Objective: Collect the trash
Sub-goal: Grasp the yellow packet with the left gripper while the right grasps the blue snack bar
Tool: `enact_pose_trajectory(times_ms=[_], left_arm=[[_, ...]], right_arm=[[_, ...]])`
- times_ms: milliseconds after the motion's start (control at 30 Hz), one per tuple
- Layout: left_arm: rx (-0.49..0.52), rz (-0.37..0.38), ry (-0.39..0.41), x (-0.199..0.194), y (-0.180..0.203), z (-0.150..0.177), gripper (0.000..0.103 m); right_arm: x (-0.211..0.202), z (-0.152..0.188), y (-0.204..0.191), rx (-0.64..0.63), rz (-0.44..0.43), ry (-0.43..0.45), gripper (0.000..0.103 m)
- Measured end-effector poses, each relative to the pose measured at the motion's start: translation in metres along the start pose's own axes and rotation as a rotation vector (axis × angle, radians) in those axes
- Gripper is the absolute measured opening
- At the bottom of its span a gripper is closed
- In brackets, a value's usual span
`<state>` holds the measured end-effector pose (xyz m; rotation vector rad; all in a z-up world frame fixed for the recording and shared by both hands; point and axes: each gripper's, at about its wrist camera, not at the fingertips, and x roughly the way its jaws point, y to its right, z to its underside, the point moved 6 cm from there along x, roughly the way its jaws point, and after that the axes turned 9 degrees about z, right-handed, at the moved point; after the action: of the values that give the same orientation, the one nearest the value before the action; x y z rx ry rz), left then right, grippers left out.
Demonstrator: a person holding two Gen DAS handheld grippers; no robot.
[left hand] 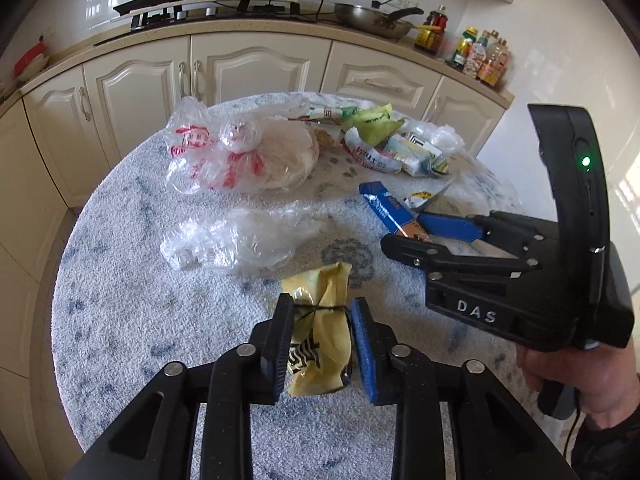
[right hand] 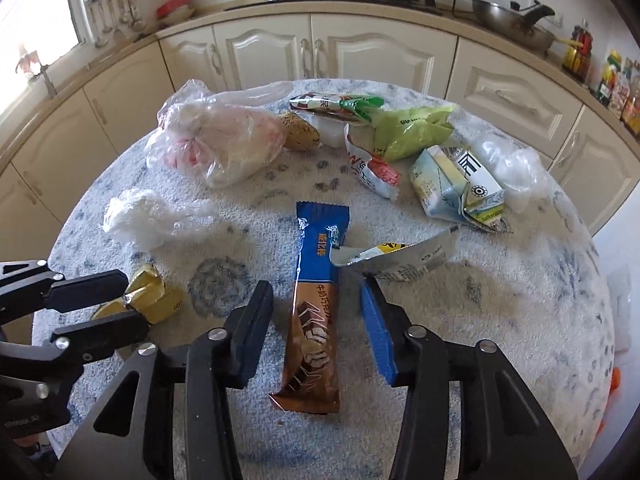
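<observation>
Because both wrappers are thin, empty film, they should weigh almost nothing and crumple rather than resist — slippery too, so a pinch across the middle looks safest. The yellow wrapper [left hand: 320, 344] lies near the surface's near edge, between the fingers of the left tool [left hand: 325, 346], which stands partly open around it and has not clamped. The blue-and-brown bar wrapper [right hand: 314, 312] lies lengthwise nearer the middle, inside the wide-open, empty right tool [right hand: 316, 326]. Plastic bags [left hand: 240, 240] and cartons [right hand: 460, 188] crowd the surface's [left hand: 132, 320] far edge.

Yellow crumpled wrapper [left hand: 320, 336] flat on table, blue-brown chocolate bar wrapper [right hand: 314, 308] lying lengthwise nearby
</observation>
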<state>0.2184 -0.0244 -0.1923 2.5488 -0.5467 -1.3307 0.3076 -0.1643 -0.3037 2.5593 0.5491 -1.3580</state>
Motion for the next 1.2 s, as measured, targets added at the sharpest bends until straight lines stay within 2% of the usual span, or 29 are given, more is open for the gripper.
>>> enact_pose_trajectory(times_ms=[33,67,200,267,333,433,500,533,633,867,1200], left_arm=[[0.004,0.002,0.002,-0.002,0.001,0.000,0.021],[0.008,-0.002,0.002,-0.001,0.001,-0.001,0.021],[0.043,-0.041,-0.004,0.000,0.004,0.001,0.024],[0.026,-0.067,-0.016,0.003,0.000,0.002,0.051],[0.016,-0.073,-0.016,0.004,-0.003,0.004,0.062],[0.027,-0.065,-0.038,0.013,-0.004,0.008,0.060],[0.077,-0.104,-0.026,0.016,0.000,0.006,0.048],[0.086,-0.104,-0.030,0.016,0.002,0.006,0.035],[0.053,-0.029,-0.039,0.016,0.006,0.005,0.031],[0.048,0.006,-0.035,0.008,0.016,0.005,0.030],[0.124,0.026,0.056,-0.024,0.055,-0.017,0.030]], right_arm=[[-0.001,-0.001,-0.001,0.006,-0.012,0.000,0.023],[-0.002,0.000,-0.001,0.026,-0.036,-0.005,0.019],[-0.007,0.007,0.001,0.053,-0.052,-0.007,0.019],[-0.010,0.010,0.002,0.057,-0.048,-0.009,0.019],[-0.010,0.012,0.003,0.055,-0.046,-0.011,0.019],[-0.009,0.010,0.002,0.057,-0.042,-0.008,0.019],[-0.009,0.010,0.001,0.059,-0.046,-0.010,0.019],[-0.010,0.011,0.001,0.064,-0.059,-0.012,0.019],[-0.015,0.015,0.000,0.076,-0.087,-0.013,0.019],[-0.039,0.027,0.016,0.141,-0.100,0.011,0.019],[-0.091,0.038,0.061,0.235,-0.061,0.092,0.019]])
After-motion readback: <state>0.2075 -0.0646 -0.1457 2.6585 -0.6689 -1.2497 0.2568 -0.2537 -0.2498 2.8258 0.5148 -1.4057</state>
